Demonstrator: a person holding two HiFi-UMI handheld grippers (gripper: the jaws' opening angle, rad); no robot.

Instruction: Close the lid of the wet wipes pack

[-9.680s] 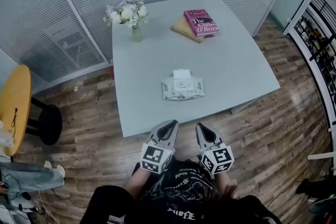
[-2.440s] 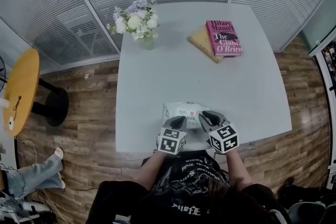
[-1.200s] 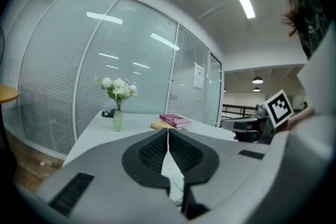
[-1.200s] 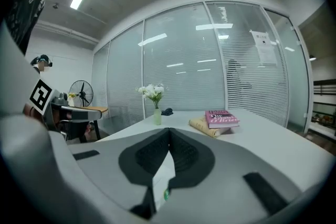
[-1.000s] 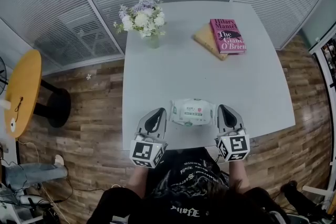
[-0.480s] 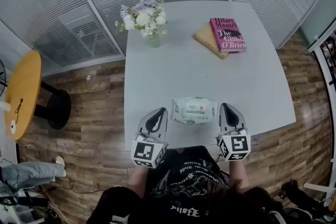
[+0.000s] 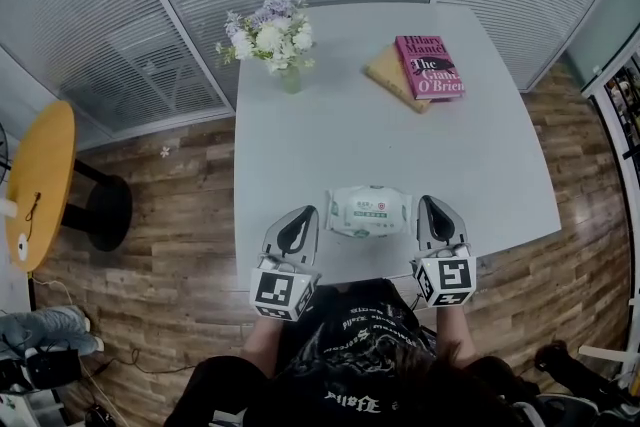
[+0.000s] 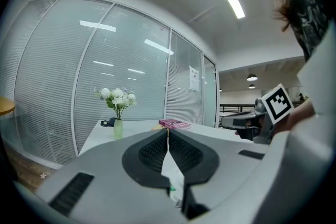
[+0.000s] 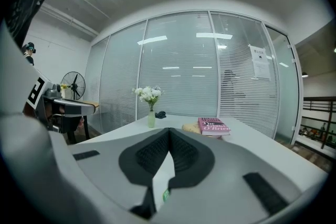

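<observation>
Moved forward, left tool (image 7: 302, 213) and right tool (image 7: 433, 205) flank one wipes pack (image 7: 369, 211).

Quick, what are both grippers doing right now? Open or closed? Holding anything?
Left gripper: closed, holding nothing.
Right gripper: closed, holding nothing.

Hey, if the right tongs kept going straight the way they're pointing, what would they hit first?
Likely nothing near: the right tongs would pass right of the wipes pack over the table. Far ahead, the stacked books lie slightly right of that line; depth is unclear.
</observation>
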